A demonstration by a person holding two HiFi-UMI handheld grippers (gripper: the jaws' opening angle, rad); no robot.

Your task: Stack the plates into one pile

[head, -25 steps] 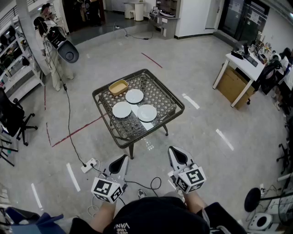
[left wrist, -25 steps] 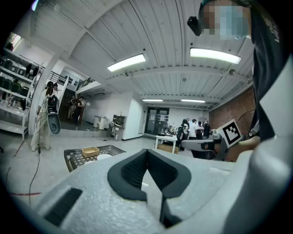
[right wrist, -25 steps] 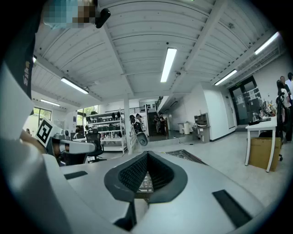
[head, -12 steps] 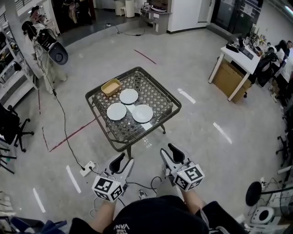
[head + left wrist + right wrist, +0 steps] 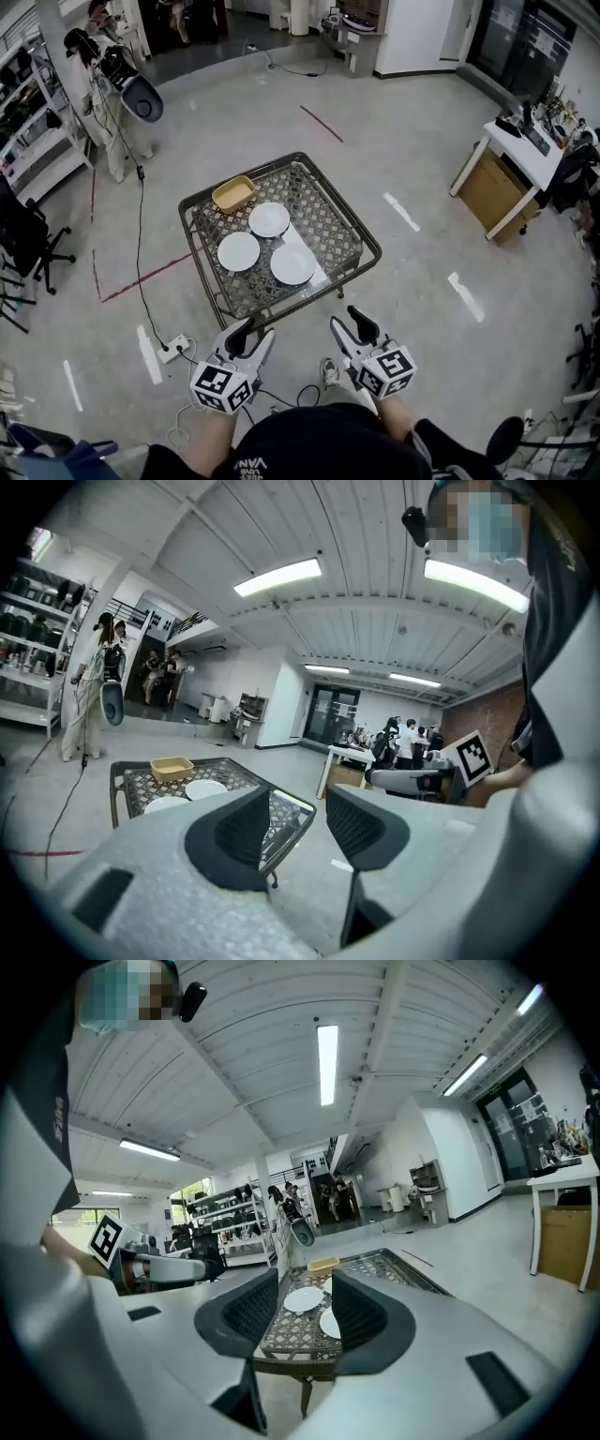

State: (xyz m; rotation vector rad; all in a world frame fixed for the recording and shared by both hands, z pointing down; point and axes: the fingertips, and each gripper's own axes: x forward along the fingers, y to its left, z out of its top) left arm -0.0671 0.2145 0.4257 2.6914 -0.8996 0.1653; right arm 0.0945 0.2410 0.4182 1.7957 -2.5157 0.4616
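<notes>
Grey polished floor surrounds a low wire-mesh table that carries three white plates, unstacked, one at the back and two nearer, with a yellow tray behind them. Short of the table hover the left gripper and right gripper. Their jaws have just been opening, stand partway apart and grasp nothing.

This looks like a big lab or work room. It has a shiny grey floor with tape lines, shelves full of gear, a white table, a black office chair, a long cable and strip lights.
</notes>
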